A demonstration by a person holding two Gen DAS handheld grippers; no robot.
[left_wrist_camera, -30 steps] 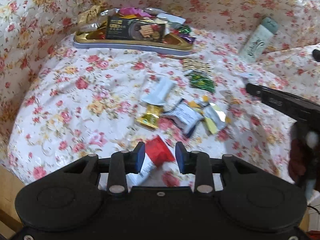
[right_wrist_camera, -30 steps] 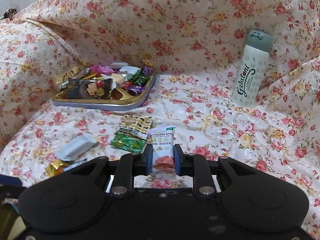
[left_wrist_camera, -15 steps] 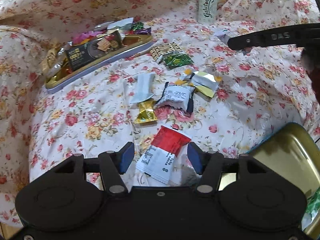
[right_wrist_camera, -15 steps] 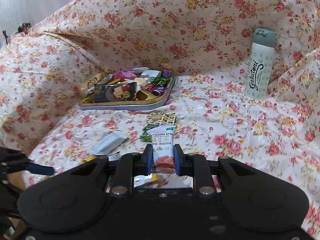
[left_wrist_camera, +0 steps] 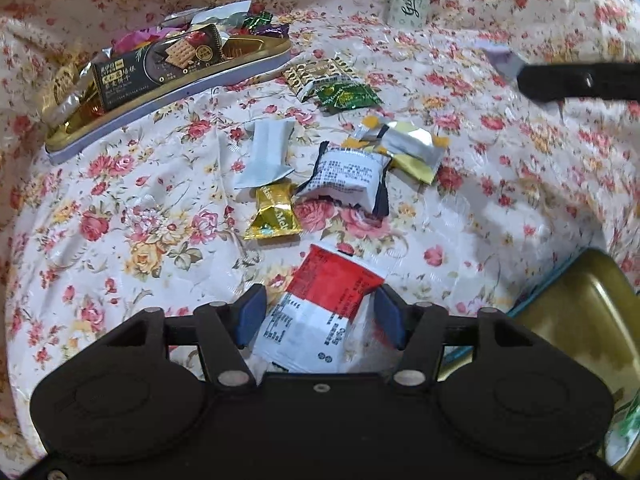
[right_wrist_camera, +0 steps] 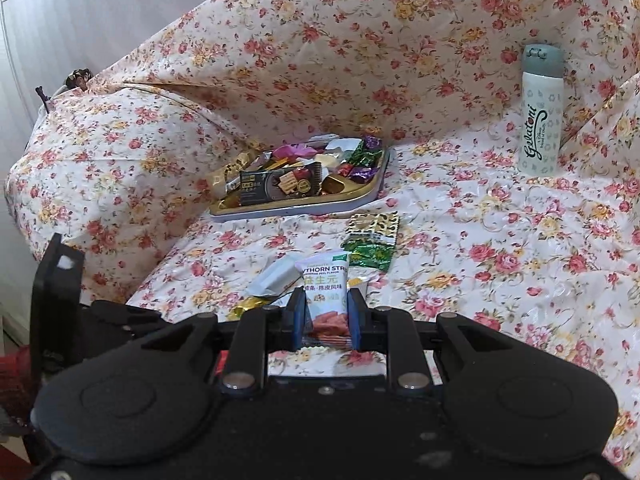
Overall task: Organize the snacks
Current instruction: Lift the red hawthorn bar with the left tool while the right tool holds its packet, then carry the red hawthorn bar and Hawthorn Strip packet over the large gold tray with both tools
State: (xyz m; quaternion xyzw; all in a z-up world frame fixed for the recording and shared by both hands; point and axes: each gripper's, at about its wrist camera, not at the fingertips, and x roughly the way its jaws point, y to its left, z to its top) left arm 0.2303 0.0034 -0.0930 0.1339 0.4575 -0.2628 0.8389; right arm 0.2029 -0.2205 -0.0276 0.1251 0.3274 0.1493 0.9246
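Fingers of our left gripper [left_wrist_camera: 318, 318] stand open around a red-and-white packet [left_wrist_camera: 320, 308] on the flowered sofa cover [left_wrist_camera: 120, 220]; our right gripper [right_wrist_camera: 325, 318] pinches a hawthorn snack packet [right_wrist_camera: 325, 292]. One tray [right_wrist_camera: 298, 204] is heaped, several packets remain loose, and open cloth lies around them.

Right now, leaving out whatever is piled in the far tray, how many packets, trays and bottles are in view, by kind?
Loose packets on the cloth: 7
Hawthorn packet held in the right tool: 1
Gold trays: 2
Bottle: 1
Total: 11
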